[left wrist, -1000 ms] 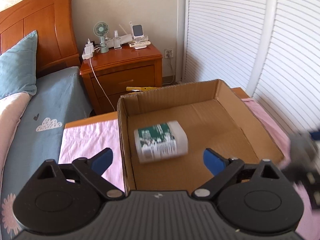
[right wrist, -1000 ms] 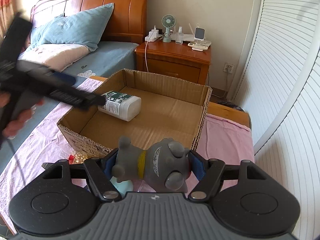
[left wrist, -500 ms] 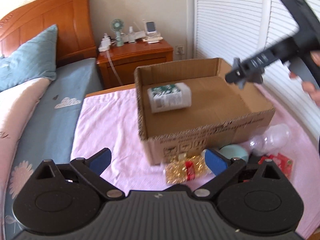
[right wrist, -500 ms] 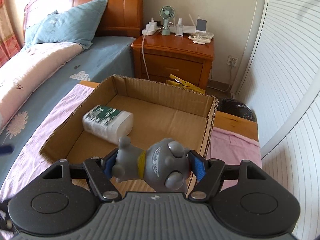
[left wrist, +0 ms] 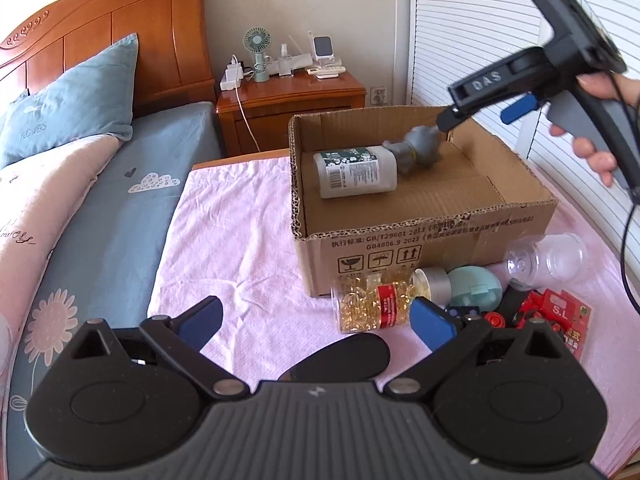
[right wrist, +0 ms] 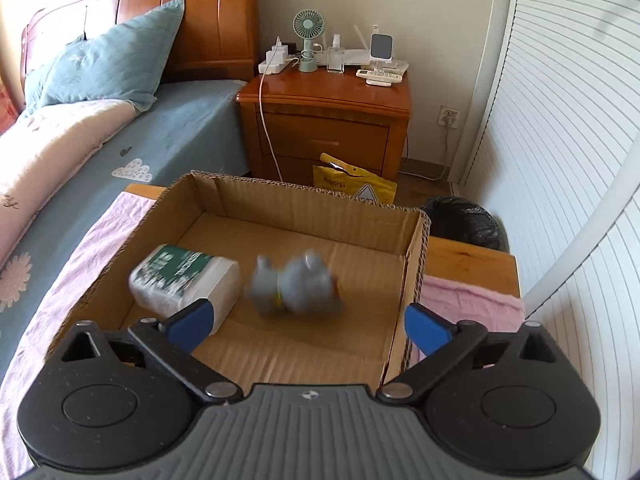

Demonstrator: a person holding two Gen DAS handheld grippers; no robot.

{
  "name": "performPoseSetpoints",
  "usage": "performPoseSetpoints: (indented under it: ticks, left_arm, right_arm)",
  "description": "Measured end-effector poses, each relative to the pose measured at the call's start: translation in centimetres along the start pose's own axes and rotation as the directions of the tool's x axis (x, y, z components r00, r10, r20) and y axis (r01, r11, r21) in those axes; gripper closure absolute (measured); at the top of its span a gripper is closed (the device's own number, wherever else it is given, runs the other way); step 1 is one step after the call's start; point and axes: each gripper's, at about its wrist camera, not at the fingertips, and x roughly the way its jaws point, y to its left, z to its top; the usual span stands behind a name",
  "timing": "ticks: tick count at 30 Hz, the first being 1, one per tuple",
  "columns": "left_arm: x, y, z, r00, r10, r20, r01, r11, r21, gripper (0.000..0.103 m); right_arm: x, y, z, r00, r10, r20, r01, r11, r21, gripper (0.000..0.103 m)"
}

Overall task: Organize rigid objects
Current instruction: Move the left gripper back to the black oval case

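Observation:
An open cardboard box (left wrist: 432, 240) (right wrist: 416, 248) stands on a pink cloth. In it lie a white bottle with a green label (left wrist: 356, 174) (right wrist: 182, 280) and a grey toy figure (left wrist: 420, 150) (right wrist: 296, 286), blurred, right of the bottle. My right gripper (right wrist: 306, 324) is open and empty above the box's near side; in the left wrist view its body (left wrist: 532, 76) is over the box's far right. My left gripper (left wrist: 316, 320) is open and empty over the cloth, in front of the box.
In front of the box lie a jar of yellow capsules (left wrist: 376, 300), a teal egg-shaped case (left wrist: 476, 286), a clear plastic cup (left wrist: 548, 260) and a red toy pack (left wrist: 560, 316). A bed (left wrist: 100, 208) is left, a nightstand (right wrist: 332, 128) behind, slatted doors (right wrist: 560, 160) right.
My right gripper has opened and let go of the grey toy, which has dropped into the box beside the bottle. My left gripper has drawn back from the box toward the loose items.

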Motion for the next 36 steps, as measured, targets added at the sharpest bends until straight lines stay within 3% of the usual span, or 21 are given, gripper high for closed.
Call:
performPoseSetpoints:
  ticks: [13, 21, 31, 36]
  left_arm:
    - [-4.3, -0.7, -0.3, 1.0, 0.013, 0.012, -0.013, 1.0, 0.017, 0.003]
    - [-5.4, -0.7, -1.7, 1.0, 0.012, 0.017, -0.012, 1.0, -0.006, 0.003]
    - [-3.2, -0.8, -4.0, 0.998, -0.023, -0.054, 0.02, 0.999, -0.042, 0.003]
    - [-1.7, -0.3, -4.8, 0.995, -0.041, -0.095, 0.033, 0.996, -0.083, 0.003]
  right_arm:
    - [-6.1, 0.5, -5.5, 0.998, 0.049, 0.027, -0.049, 0.999, -0.007, 0.0]
    - [-8.7, 0.1, -10.9, 0.996, 0.082, 0.036, -0.083, 0.997, 0.009, 0.0]
    - [-7.9, -0.1, -19.5, 0.996, 0.078, -0.033, -0.077, 0.997, 0.014, 0.0]
    - [-6.3, 0.3, -21.7, 0.995, 0.054, -0.086, -0.055, 0.998, -0.009, 0.0]
